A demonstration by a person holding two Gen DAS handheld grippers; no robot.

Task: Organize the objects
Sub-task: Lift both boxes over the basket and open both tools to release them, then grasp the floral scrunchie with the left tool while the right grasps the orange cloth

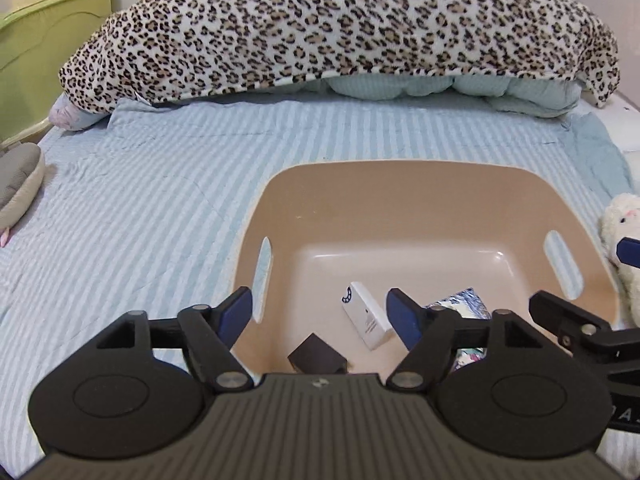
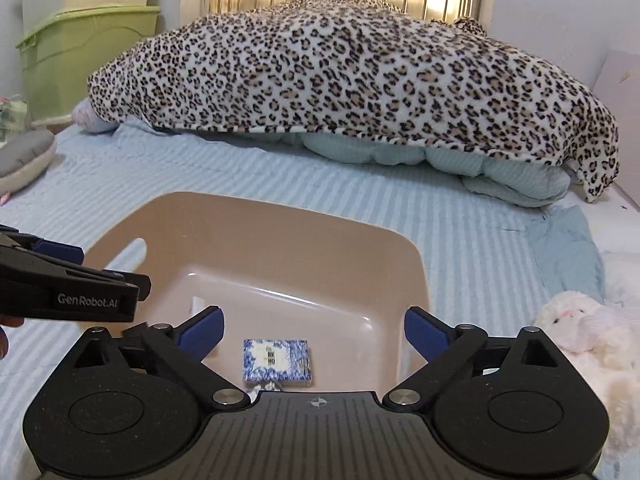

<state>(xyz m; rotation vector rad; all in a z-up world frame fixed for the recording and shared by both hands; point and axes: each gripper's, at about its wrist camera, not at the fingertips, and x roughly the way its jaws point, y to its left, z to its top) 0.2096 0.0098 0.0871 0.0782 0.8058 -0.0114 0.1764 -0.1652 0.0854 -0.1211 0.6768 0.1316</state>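
Pale blue-and-white striped quilted cloth covers the bed (image 1: 140,184), and a tan plastic basin (image 1: 400,196) with rounded corners and slotted handles sits on it as the landmark. Beyond the basin's far rim a fuzzy leopard-print blanket (image 2: 352,72) is heaped over a puffy mint comforter (image 2: 500,172). Behind that heap are a barred window with pale curtains and, to the left, a green plastic bin (image 2: 80,44). Left of the basin lies a grey cushion (image 1: 16,184); right of it, just beside its wall, rests a fluffy white plush toy (image 2: 592,340).

Over the basin's near edge, the left gripper (image 1: 320,312) has its jaws spread wide and empty, touching nothing. The right gripper (image 2: 314,330) is likewise released, blue-padded jaws far apart above the basin floor.

Inside the basin, on its smooth glossy floor, lie a slim white box (image 1: 366,316), a small dark cube-like box (image 1: 316,356) nearer the near wall, and a flat blue-and-white patterned box (image 2: 277,360) toward the right side.
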